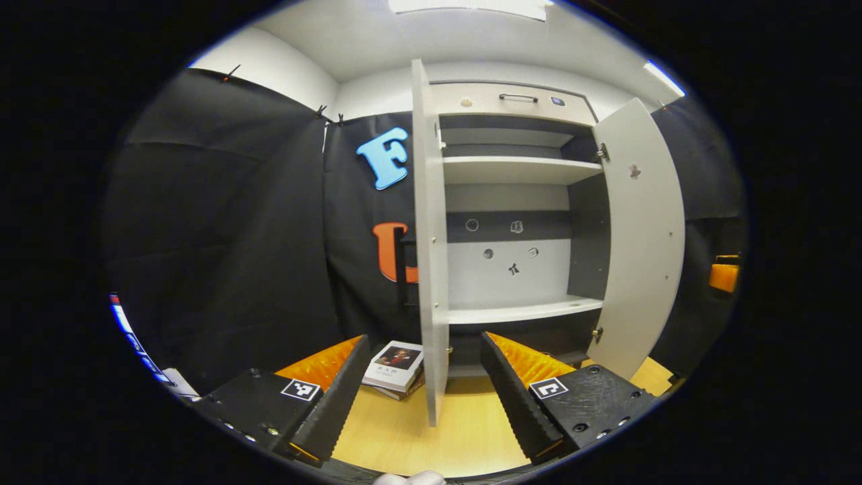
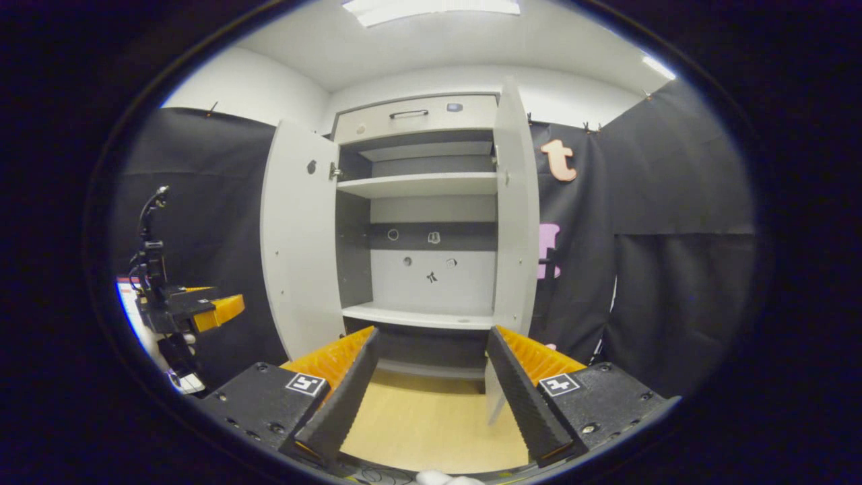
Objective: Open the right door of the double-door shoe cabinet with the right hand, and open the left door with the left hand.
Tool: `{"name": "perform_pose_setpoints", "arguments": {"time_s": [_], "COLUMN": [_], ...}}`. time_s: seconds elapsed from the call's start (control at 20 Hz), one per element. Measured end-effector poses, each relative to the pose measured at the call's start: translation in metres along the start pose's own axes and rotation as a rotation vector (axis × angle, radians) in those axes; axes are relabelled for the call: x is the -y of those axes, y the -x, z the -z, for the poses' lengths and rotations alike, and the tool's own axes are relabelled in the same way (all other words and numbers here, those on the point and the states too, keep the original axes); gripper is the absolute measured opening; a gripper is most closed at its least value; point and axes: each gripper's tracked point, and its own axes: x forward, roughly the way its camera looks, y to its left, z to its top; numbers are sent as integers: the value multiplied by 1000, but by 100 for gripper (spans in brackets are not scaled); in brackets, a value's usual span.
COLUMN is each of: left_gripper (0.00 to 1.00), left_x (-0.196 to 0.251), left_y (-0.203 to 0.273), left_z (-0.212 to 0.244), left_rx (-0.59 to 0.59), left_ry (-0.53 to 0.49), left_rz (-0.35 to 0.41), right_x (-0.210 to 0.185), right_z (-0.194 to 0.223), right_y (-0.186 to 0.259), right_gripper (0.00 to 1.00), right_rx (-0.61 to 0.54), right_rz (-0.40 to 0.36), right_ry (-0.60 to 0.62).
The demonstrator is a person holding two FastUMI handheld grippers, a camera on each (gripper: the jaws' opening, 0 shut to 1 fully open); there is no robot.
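Pale grey board makes up the shoe cabinet (image 2: 431,202), which stands on a light wood floor (image 2: 431,417) against the black cloth wall (image 2: 673,236), directly ahead in both views. Both doors stand swung out. In the left gripper view the left door (image 1: 431,256) is seen nearly edge-on, its lower edge between the left gripper's (image 1: 417,397) two fingers but not touched by either; the right door (image 1: 643,236) angles outward on the far side. In the right gripper view the right door (image 2: 515,215) is open beside the right gripper (image 2: 431,397), and the left door (image 2: 300,242) stands wide.

Interior — two pale shelves, upper (image 2: 421,184) and lower (image 2: 421,315), with a dark band across the back panel. A drawer front with a handle (image 2: 409,114) sits on top.

Left gripper: jaws wide, holding nothing. Right gripper: jaws wide, holding nothing.

Surroundings — a small stack of books (image 1: 396,367) lies on the floor just left of the left door's foot. In the right gripper view the left gripper (image 2: 202,310) appears at far left, well apart from the cabinet.
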Motion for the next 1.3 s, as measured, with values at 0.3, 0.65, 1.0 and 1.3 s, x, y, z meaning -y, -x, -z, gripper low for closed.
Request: {"name": "perform_pose_setpoints", "arguments": {"time_s": [0.3,0.65,1.0,1.3], "left_gripper": [97,97,97,97], "left_x": [40,61,74,81], "left_y": [32,55,60,55], "left_z": [-44,-47,-29,-34], "left_rx": [38,59,22,29], "left_ry": [36,-16,17,2], "left_rz": [52,63,72,66], "right_x": [17,40,53,55], "right_z": [-19,-11,-5,-10], "right_y": [13,29,31,23], "right_gripper": [100,99,100,100], "right_rx": [41,24,1,8], "right_rz": [54,135,174,169], "right_ry": [-6,-17,-19,-23]}}
